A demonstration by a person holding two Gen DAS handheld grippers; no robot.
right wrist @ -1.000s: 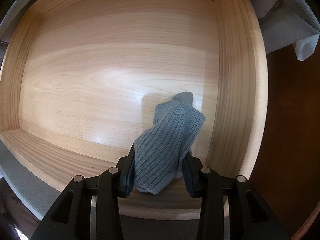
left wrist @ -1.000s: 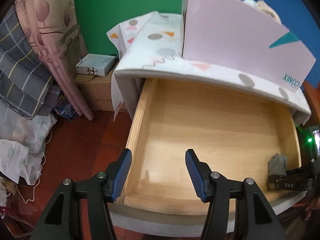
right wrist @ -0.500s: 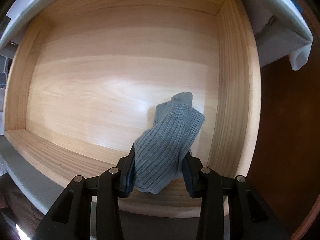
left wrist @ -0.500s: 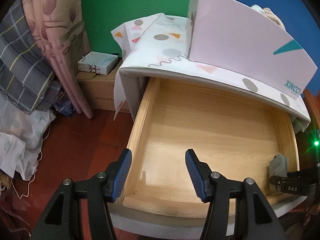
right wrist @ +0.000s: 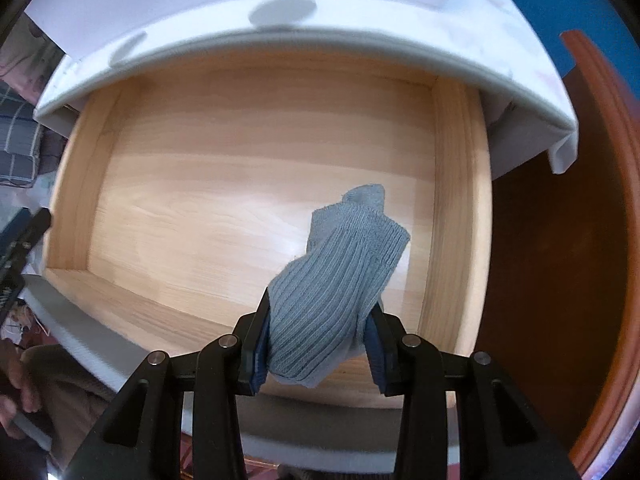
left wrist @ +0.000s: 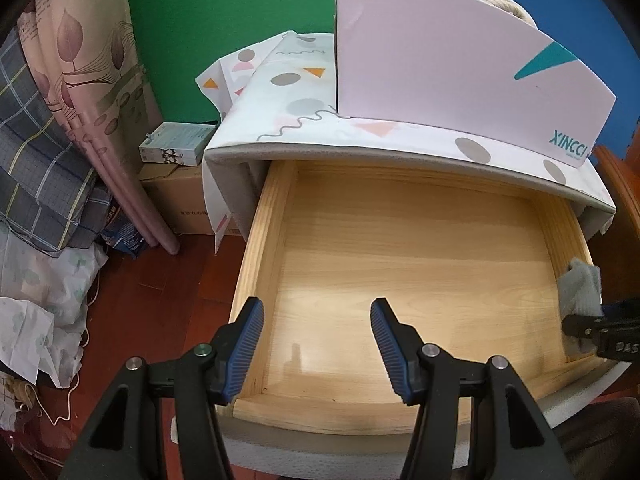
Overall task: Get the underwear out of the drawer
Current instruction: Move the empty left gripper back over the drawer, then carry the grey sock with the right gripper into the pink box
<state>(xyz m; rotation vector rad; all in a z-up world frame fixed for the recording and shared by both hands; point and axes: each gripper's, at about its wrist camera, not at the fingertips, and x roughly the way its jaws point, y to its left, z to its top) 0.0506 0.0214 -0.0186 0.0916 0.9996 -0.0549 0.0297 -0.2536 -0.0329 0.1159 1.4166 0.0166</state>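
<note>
The right gripper (right wrist: 318, 344) has its jaws pinching a grey ribbed knitted garment (right wrist: 340, 280), which looks like a sock. The fabric bulges between the two blue pads (right wrist: 259, 360) and folds forward and upward beyond the jaws, above the near right corner of an open wooden drawer (right wrist: 256, 184). The drawer floor ahead of the jaws is bare pale wood.

The left gripper (left wrist: 318, 344) hovers over the near left part of the same drawer, jaws spread wide with nothing between them. Far to the right of these jaws, the grey garment (left wrist: 580, 292) shows at the drawer's right wall, held by the other gripper.

Beyond the jaws, a patterned white cloth (left wrist: 304, 112) covers the desk top above the drawer, and a pink box (left wrist: 448, 64) printed with teal lettering stands on it. To the left are a curtain (left wrist: 80, 92) and a cardboard carton (left wrist: 180, 200) on the floor.
</note>
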